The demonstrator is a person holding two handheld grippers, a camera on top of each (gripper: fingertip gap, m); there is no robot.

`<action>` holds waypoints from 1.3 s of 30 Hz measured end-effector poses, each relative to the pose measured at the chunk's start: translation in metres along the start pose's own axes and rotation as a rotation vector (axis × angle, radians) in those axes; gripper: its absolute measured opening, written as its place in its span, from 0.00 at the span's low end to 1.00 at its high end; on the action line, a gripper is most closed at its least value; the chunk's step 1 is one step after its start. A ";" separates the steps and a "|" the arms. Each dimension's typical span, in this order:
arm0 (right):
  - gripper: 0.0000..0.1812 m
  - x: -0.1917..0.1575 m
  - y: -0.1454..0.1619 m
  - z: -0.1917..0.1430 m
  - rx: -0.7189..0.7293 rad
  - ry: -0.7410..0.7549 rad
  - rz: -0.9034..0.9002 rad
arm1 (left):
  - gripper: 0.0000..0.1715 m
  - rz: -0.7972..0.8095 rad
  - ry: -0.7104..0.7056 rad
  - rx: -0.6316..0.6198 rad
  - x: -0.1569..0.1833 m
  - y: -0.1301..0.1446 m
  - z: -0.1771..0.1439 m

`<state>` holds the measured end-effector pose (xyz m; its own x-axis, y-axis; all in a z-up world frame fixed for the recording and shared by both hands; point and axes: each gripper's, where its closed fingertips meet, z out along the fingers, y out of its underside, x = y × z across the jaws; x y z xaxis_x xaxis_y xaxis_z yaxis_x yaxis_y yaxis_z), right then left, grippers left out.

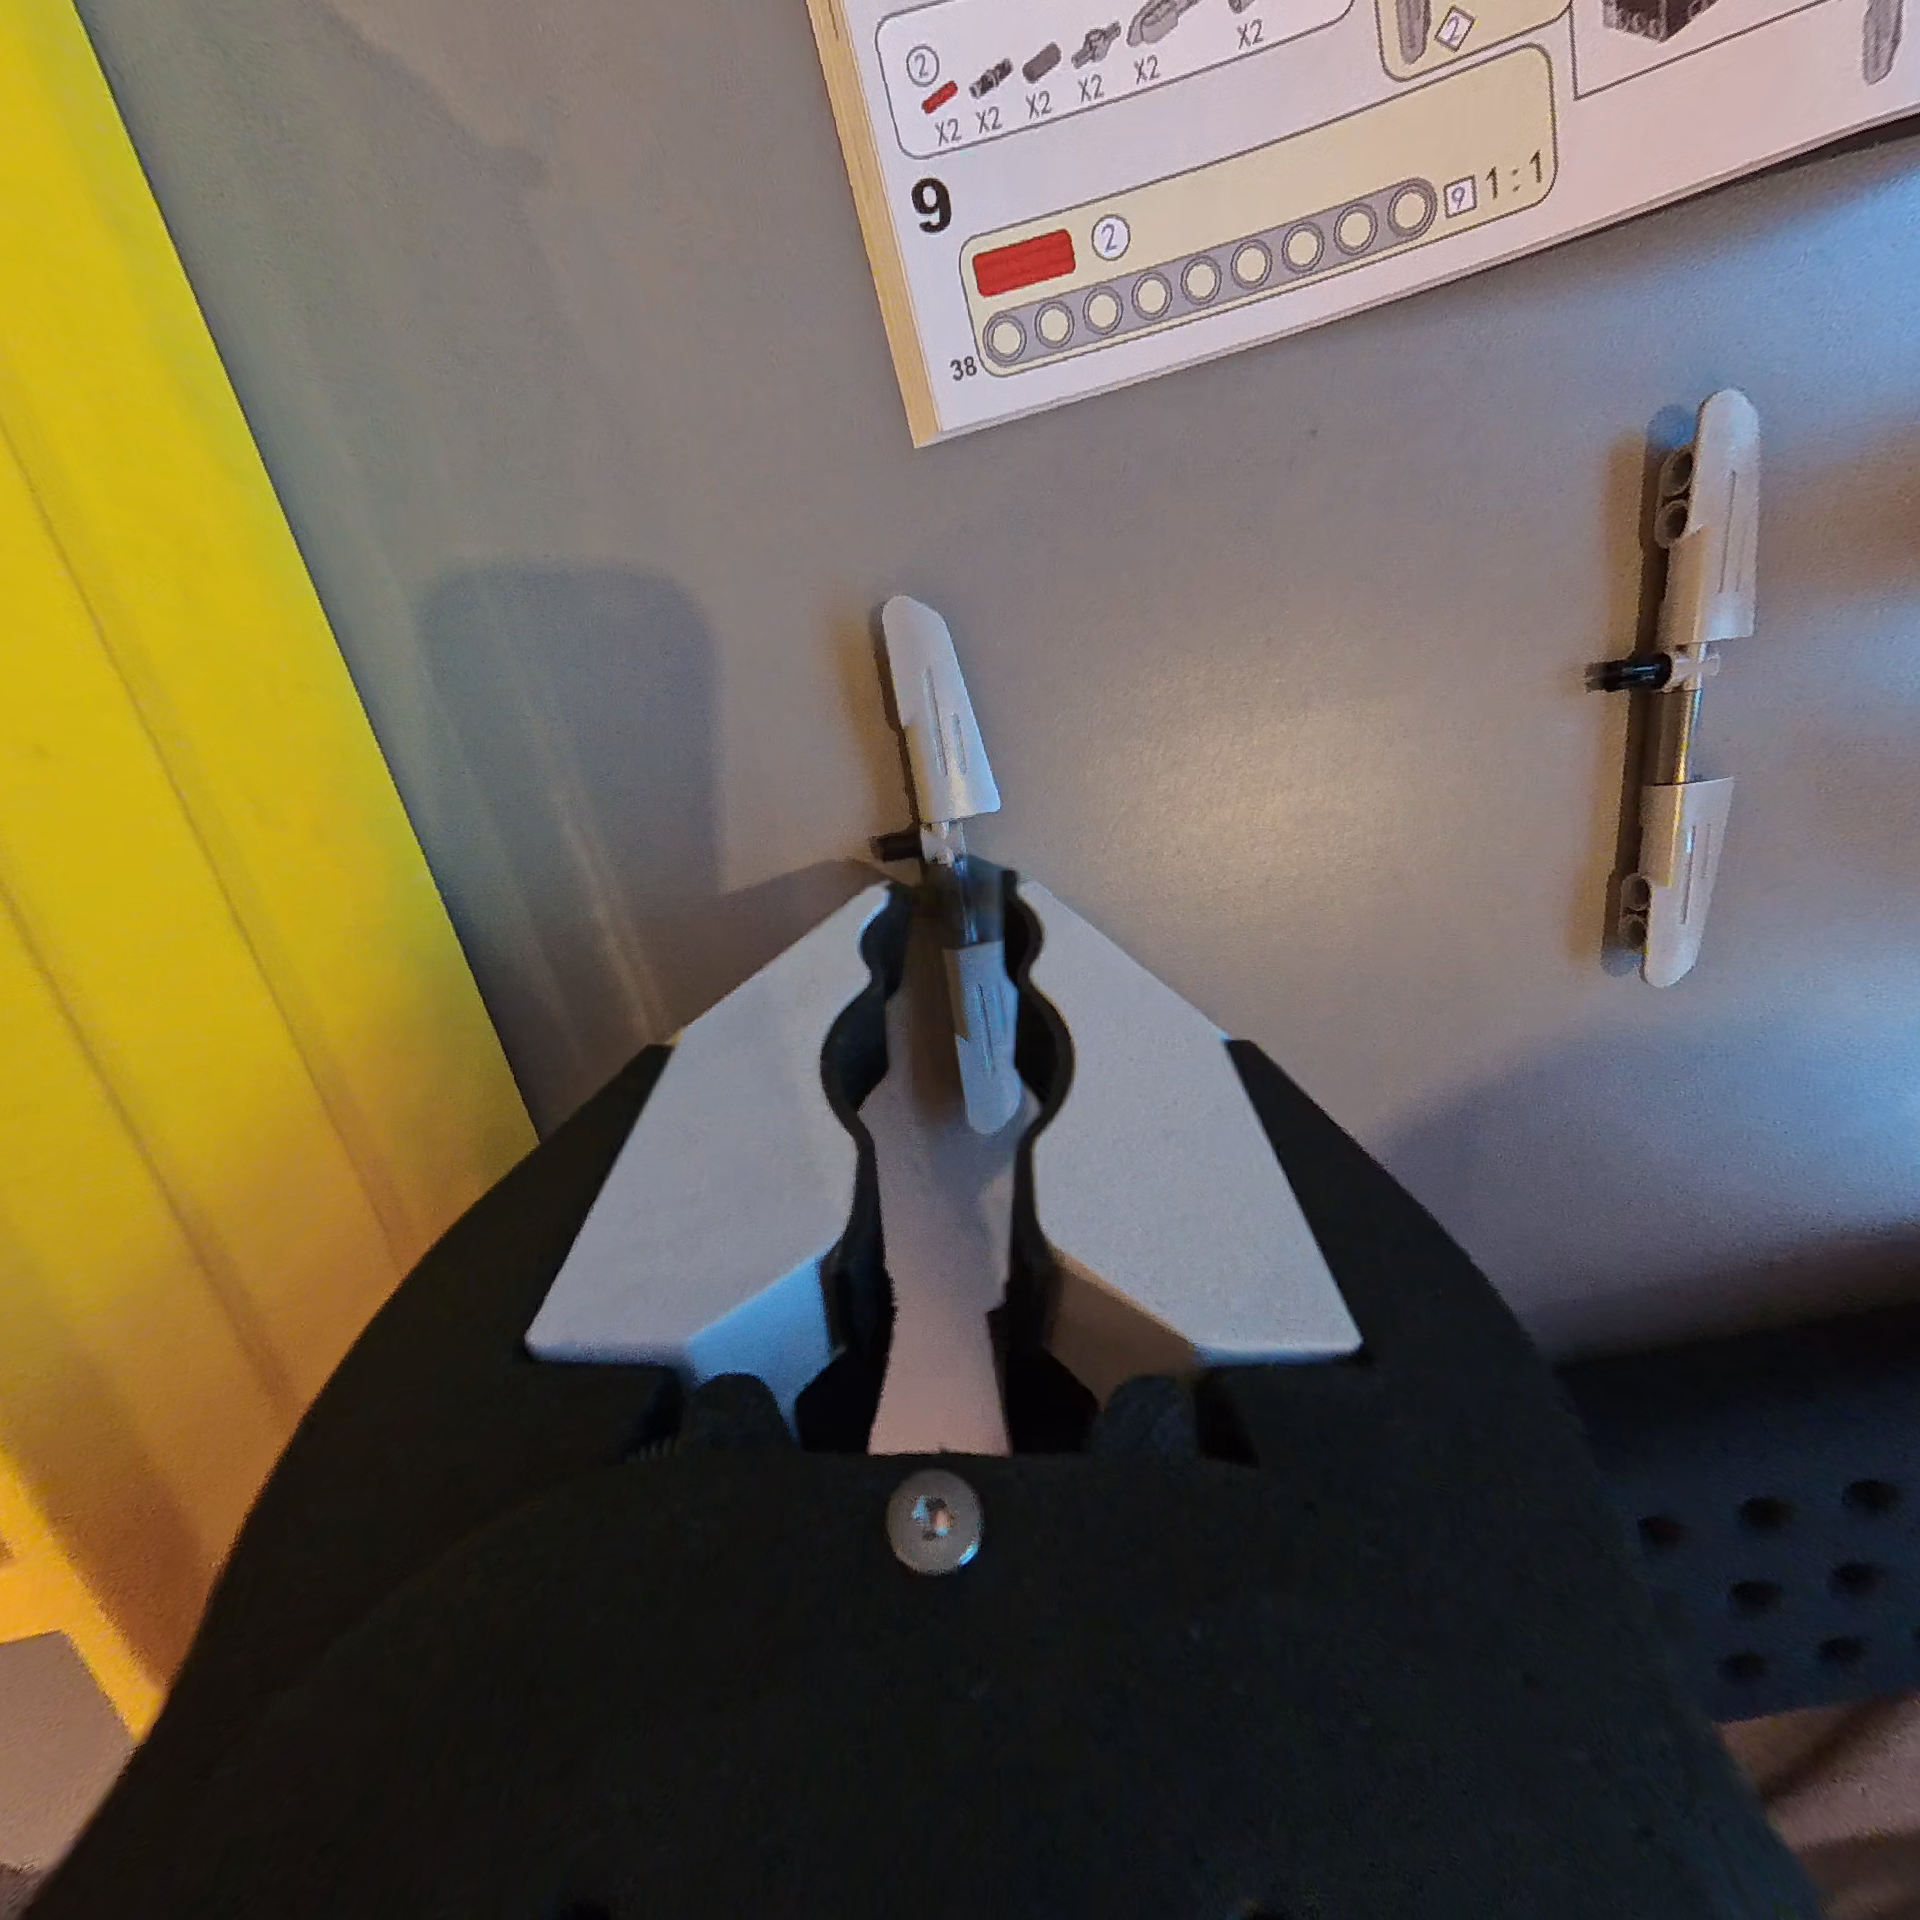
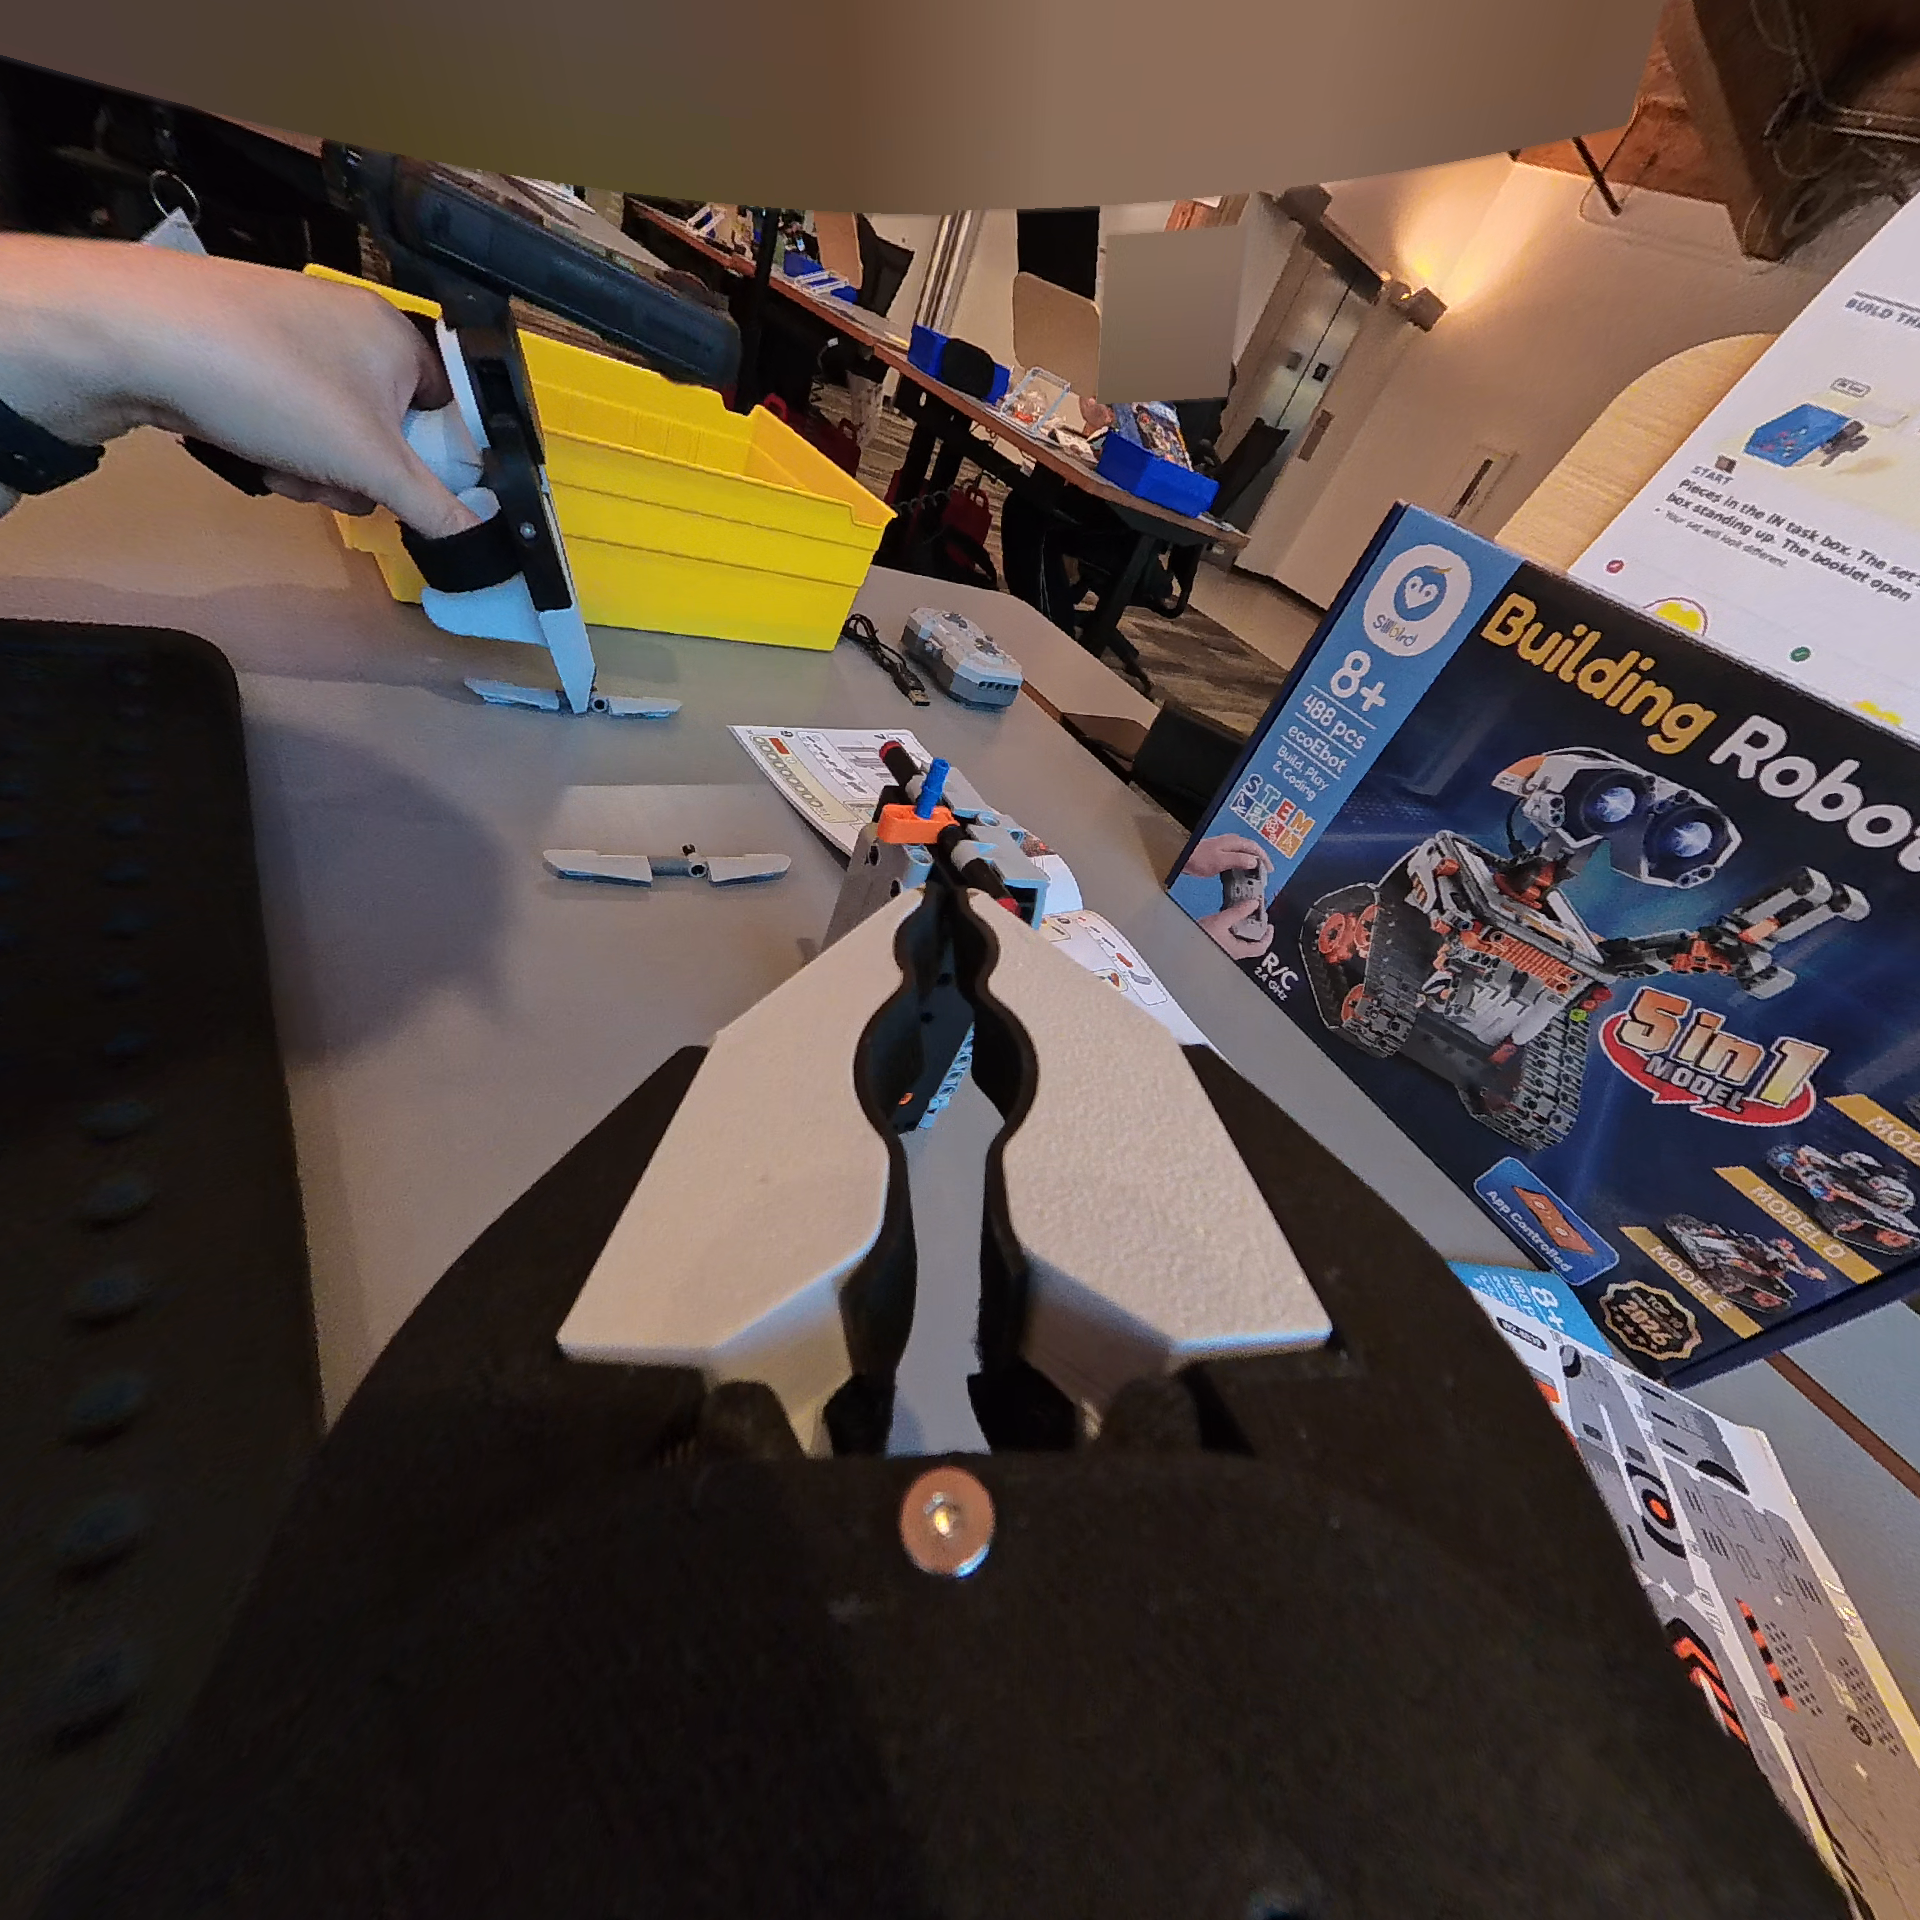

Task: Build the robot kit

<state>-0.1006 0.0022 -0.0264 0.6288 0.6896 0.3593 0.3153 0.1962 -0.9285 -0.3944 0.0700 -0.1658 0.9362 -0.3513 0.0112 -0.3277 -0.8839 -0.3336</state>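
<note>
My left gripper (image 1: 956,894) points down at the grey table (image 1: 1299,779) and is shut on the middle axle of a light grey winged brick piece (image 1: 940,717) that lies on the table. One wing sticks out past the fingertips and the other lies between the fingers. The right wrist view shows this gripper (image 2: 577,696), held by a hand (image 2: 260,384), with the piece (image 2: 509,691) flat on the table. My right gripper (image 2: 951,904) is shut on a grey, blue and orange brick assembly (image 2: 914,831) with a black and white axle, held just above the table.
A second winged piece (image 1: 1683,686) (image 2: 665,864) lies to the right. An open instruction booklet (image 1: 1247,208) (image 2: 821,779) lies beyond. A yellow bin (image 1: 156,727) (image 2: 707,499), a black perforated mat (image 1: 1787,1558) (image 2: 125,1039), a grey controller (image 2: 961,657), a cable (image 2: 883,655) and a toy robot box (image 2: 1610,935) surround them. About 35 cm separates my left fingertips from my right.
</note>
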 end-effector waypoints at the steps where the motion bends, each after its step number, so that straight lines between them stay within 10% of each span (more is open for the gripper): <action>1: 0.00 0.001 0.000 0.000 -0.001 0.002 0.000 | 0.14 -0.010 0.007 0.005 0.001 0.000 -0.003; 4: 0.00 0.002 0.002 0.000 -0.005 0.011 -0.007 | 0.22 -0.029 0.035 0.100 0.011 -0.008 -0.032; 8: 0.00 0.001 0.002 0.001 -0.005 0.005 -0.011 | 0.08 0.137 0.279 0.375 0.093 -0.048 -0.072; 13: 0.00 -0.002 0.002 0.000 -0.014 0.009 -0.059 | 0.04 0.222 0.300 0.177 0.129 -0.040 -0.017; 18: 0.00 -0.002 0.000 -0.002 -0.006 0.013 -0.072 | 0.16 0.228 0.271 0.047 0.134 -0.026 0.007; 31: 0.00 -0.019 0.001 0.001 -0.032 -0.022 -0.214 | 0.02 0.257 0.252 0.010 0.128 -0.024 0.007; 39: 0.00 -0.021 0.001 0.003 -0.025 -0.029 -0.225 | 0.00 0.230 0.269 0.363 0.081 -0.099 -0.051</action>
<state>-0.1153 -0.0103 -0.0355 0.5195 0.6503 0.5542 0.4633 0.3306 -0.8222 -0.2923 0.1133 -0.0836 0.7635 -0.6335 0.1255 -0.4115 -0.6271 -0.6613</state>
